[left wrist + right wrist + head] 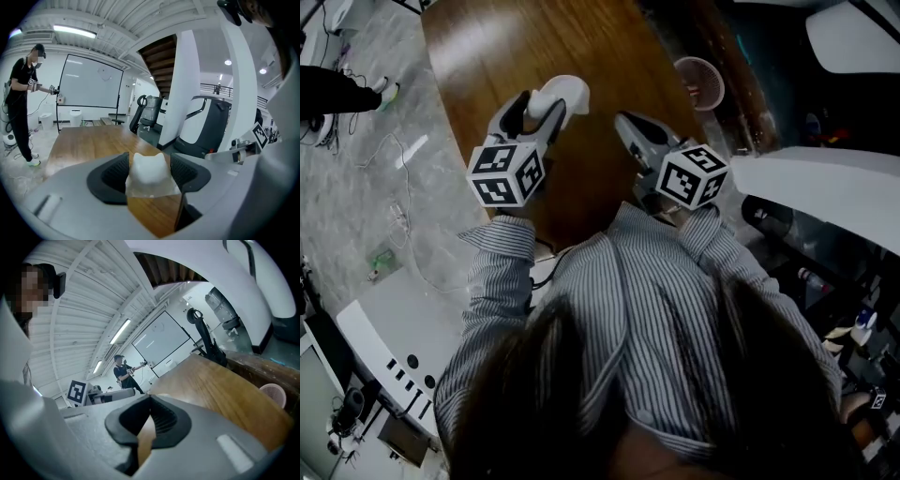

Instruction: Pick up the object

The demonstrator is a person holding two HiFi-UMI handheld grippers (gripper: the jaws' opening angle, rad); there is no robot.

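Note:
A small white object (562,93) shaped like a cat's head sits between the jaws of my left gripper (546,106) over the brown wooden table (506,42). In the left gripper view the object (149,169) fills the gap of that gripper (149,161), with both dark pads against its sides and a clear thin base under it. I cannot tell whether it rests on the wood or hangs just above it. My right gripper (624,122) hovers to the right of it, apart from the object. In its own view the right gripper (150,398) has its tips together and nothing between them.
A pink mesh basket (699,82) stands on the floor past the table's right edge, also the basket (273,393) in the right gripper view. A person in black (22,101) stands on the floor off the table's far left corner. Cables (398,220) lie on the floor at left.

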